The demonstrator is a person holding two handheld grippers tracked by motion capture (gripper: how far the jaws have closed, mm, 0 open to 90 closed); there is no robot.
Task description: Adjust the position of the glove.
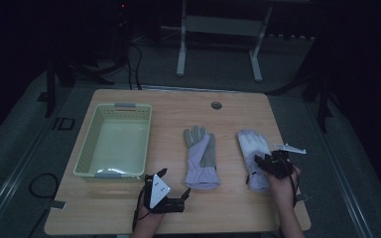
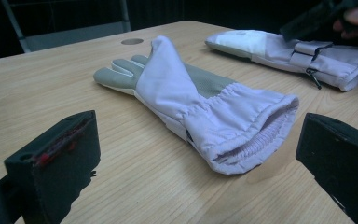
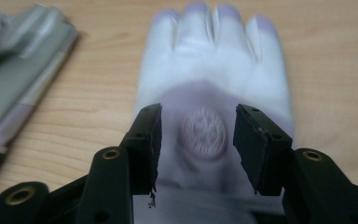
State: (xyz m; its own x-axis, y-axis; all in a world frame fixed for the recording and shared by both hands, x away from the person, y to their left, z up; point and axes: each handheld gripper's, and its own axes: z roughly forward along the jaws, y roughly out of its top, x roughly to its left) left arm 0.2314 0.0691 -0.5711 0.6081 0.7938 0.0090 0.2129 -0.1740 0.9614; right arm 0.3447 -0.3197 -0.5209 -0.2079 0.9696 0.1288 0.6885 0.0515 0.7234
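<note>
Two pale lilac gloves lie flat on the wooden table. The middle glove [image 1: 201,156] shows its grey palm, and its open cuff [image 2: 242,135] faces my left gripper [image 1: 174,182]. That gripper [image 2: 200,135] rests near the table's front edge, open, its jaws wide on either side of the cuff without touching it. The right glove [image 1: 254,148] lies back up with fingers pointing away. My right gripper [image 1: 264,161] hovers low over its wrist part, open, and the glove's round emblem [image 3: 203,130] sits between the jaws [image 3: 198,130]. The pads do not press on the fabric.
An empty pale yellow basket [image 1: 87,148] stands at the table's left. A round cable hole [image 1: 216,105] sits near the far edge. A white metal stand [image 1: 218,25] is on the floor behind the table. The room around is dark.
</note>
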